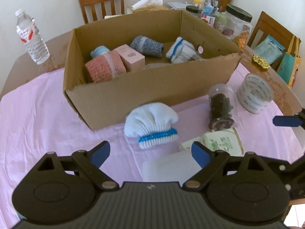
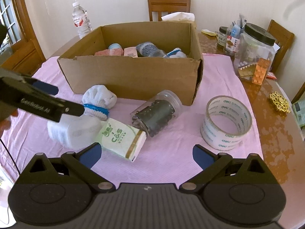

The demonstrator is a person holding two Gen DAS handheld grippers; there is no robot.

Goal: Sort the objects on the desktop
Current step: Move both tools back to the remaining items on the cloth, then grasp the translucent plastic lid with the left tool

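Observation:
My left gripper [image 1: 150, 150] hangs open over the pink cloth, nothing between its blue pads. Just beyond it lies a white rolled sock with a blue band [image 1: 152, 124], in front of the cardboard box [image 1: 144, 87]. My right gripper [image 2: 146, 152] is open too. A green tissue pack [image 2: 122, 139] lies close to its left finger, untouched. A clear jar with dark contents [image 2: 156, 112] lies on its side, a tape roll [image 2: 226, 122] to its right. A soft white pack [image 2: 74, 131] sits under the left gripper [image 2: 63, 100].
The box holds a pink knit roll [image 1: 104, 66], a pink carton [image 1: 131, 57], a grey sock [image 1: 146, 44] and a white-blue sock [image 1: 177, 47]. A water bottle [image 1: 32, 38] stands far left. Large jars [image 2: 253, 53], a gold ornament [image 2: 279, 102] and chairs [image 2: 168, 6] line the table's far and right sides.

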